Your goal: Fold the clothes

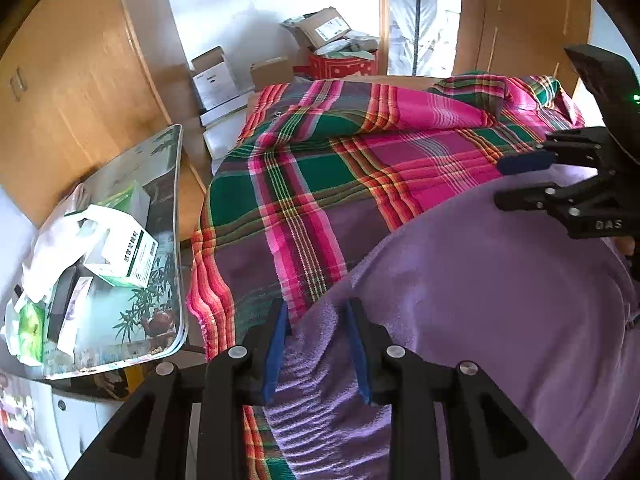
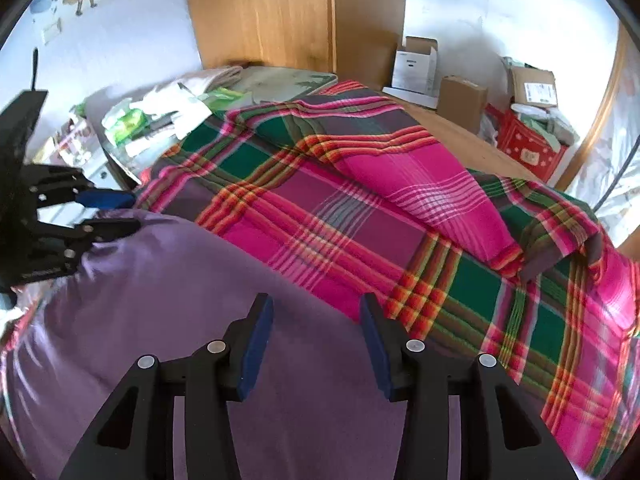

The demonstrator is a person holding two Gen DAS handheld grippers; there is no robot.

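Left wrist view shows a purple fleece garment [image 1: 480, 300] spread on the near part of a bed, lying on top of a plaid blanket [image 1: 320, 168] in pink, green and violet. Its left edge is bunched into ridges between the blue pads of the left gripper [image 1: 318, 322], whose fingers stand apart with the fleece lying loosely between them; no pinch is visible.

Right wrist view shows the same garment [image 2: 180, 280] smooth across the near left of the bed. The right gripper [image 2: 316, 316] hangs over it with fingers spread wide and nothing between them. In the left view this gripper [image 1: 516, 178] appears at the far right edge of the garment, fingers parted; in the right view the left gripper [image 2: 120, 212] sits at the garment's far left edge.

On the far right of the blanket a fold of the same plaid cloth [image 2: 440, 188] lies doubled over.

Left of the bed, a glass-topped table [image 1: 176, 208] carries a green-and-white box [image 1: 128, 252] and loose bags. Beyond the bed stand cardboard boxes [image 2: 460, 100], a red box [image 2: 528, 148] and a wooden wardrobe [image 2: 260, 12].
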